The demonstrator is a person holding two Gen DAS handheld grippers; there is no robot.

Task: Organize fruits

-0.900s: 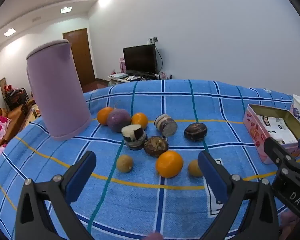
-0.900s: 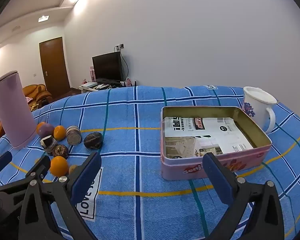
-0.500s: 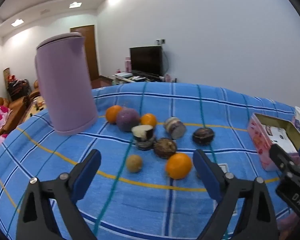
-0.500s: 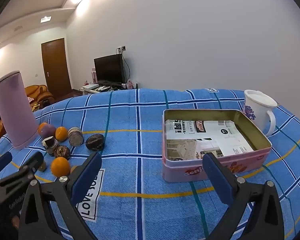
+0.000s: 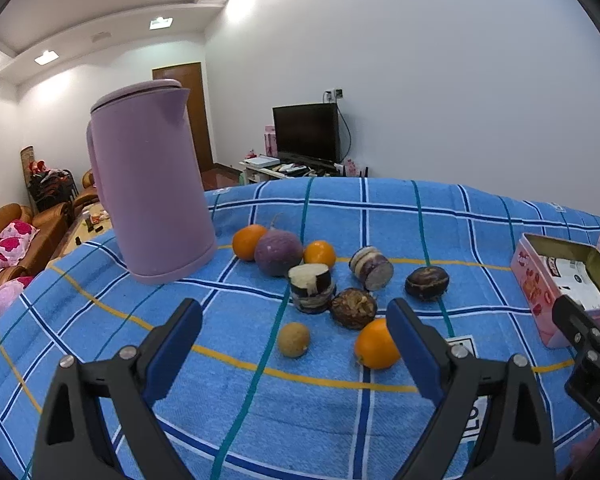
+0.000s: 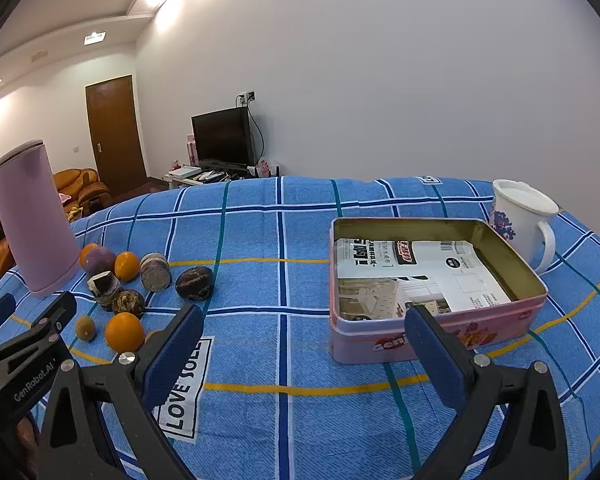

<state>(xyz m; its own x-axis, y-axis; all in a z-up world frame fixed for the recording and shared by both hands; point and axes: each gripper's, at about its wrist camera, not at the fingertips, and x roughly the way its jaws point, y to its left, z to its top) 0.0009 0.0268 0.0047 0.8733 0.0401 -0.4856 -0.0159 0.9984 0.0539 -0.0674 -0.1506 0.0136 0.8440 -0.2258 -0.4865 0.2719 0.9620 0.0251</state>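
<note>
With both my left gripper [image 5: 294, 354] and right gripper [image 6: 300, 346] wide open and empty, I judge nothing sorted yet, so next I must close on the nearest orange [image 5: 376, 349] for the tin [image 6: 536, 294].

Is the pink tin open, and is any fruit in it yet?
Open, no lid on it. The pink tin holds only printed paper packets; no fruit visible inside.

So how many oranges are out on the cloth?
3: one by the purple jug, one just right of the purple fruit, one nearest the camera. Another may be hidden.
</note>
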